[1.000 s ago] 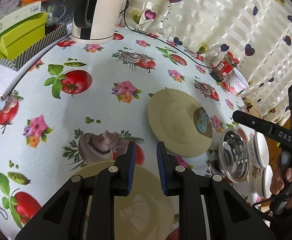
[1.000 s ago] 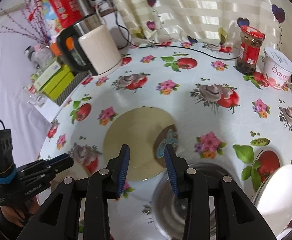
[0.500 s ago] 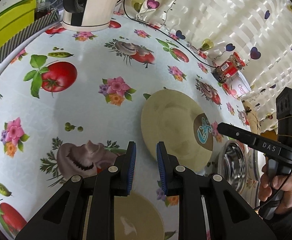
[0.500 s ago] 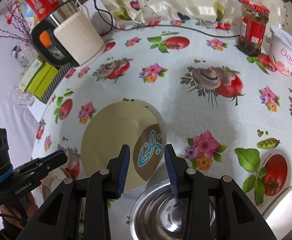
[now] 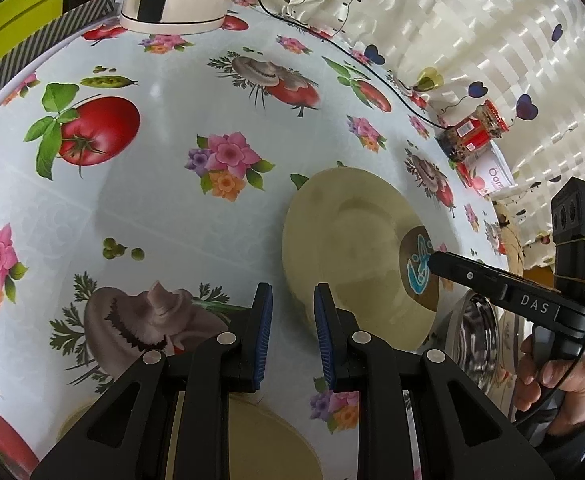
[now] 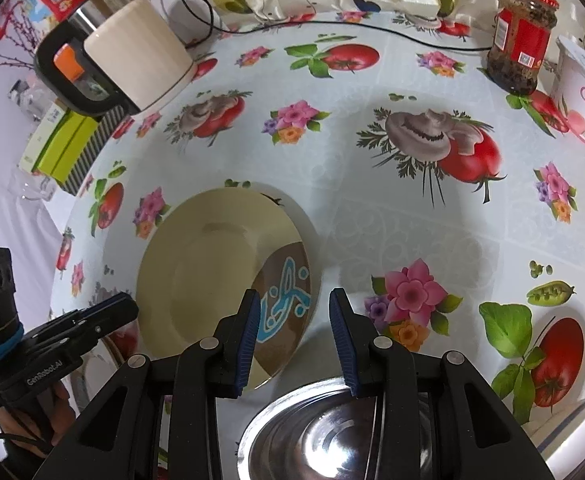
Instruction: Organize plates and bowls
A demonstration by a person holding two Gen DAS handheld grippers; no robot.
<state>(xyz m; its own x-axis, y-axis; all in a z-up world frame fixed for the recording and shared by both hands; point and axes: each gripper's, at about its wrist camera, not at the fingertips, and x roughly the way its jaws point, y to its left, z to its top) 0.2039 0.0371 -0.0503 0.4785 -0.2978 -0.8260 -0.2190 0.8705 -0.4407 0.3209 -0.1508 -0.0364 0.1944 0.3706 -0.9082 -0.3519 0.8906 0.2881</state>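
From the left wrist, the left gripper [image 5: 292,312] hangs over the tablecloth [image 5: 164,208] with its blue-padded fingers a modest gap apart and nothing between them; the cream plate [image 5: 352,256] with a brown and blue motif lies flat just ahead and to the right, nothing on it; a second cream plate [image 5: 264,436] shows under the gripper's body, also bare; a steel bowl [image 5: 472,332] sits beyond the first plate's right rim; the right gripper [image 5: 438,262] reaches over that rim; whether it is parted cannot be told here. From the right wrist, the right gripper [image 6: 294,332] stands parted, gripping nothing, the left pad over the plate's [image 6: 212,280] motif edge; the steel bowl [image 6: 332,436] below is empty; a jar [image 6: 520,28] of dark preserve and a yogurt tub [image 6: 584,88] stand at the far edge.
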